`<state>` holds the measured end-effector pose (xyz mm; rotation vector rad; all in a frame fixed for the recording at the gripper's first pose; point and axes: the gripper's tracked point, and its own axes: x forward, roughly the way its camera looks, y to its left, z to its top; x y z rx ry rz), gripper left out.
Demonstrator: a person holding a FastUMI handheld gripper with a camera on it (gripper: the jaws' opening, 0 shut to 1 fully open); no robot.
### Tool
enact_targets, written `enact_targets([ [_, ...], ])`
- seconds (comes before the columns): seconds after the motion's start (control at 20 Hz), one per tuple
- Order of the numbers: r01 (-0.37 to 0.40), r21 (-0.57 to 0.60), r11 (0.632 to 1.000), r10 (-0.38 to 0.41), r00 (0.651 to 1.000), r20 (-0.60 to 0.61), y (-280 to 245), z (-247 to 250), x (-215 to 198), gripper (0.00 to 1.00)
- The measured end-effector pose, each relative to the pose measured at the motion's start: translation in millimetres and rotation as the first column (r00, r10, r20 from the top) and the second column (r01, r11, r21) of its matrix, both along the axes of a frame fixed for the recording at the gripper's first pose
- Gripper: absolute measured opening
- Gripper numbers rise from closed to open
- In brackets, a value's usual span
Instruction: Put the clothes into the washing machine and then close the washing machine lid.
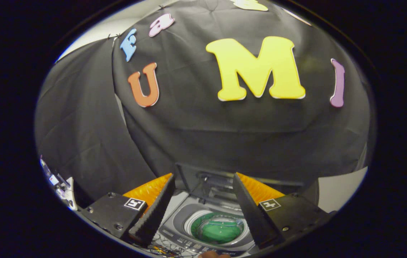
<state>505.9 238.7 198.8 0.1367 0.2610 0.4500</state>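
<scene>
A small grey washing machine (173,226) is the one carrier that can be made out, seen from above. Whatever surface it stands on is hidden. Its dark lid (209,181) stands raised at the machine's far side, leaving the round tub uncovered. A green garment (221,232) lies bunched inside the tub, ringed by its pale rim. The control panel (189,245) runs along the machine's near edge, and a tangle of thin dark wires (161,248) lies just in front of it. The gripper (202,176) hangs above the machine, its two fingers spread wide apart and touching nothing, the tub showing between them.
</scene>
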Motion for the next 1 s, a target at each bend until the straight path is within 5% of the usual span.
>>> enact_targets([
  [0.55,0.192,-0.052,0.98,-0.197,0.975,-0.104,-8,-38,134,1.0],
  [1.0,0.237,-0.08,0.968,-0.249,0.945,-0.213,-14,-95,157,1.0],
])
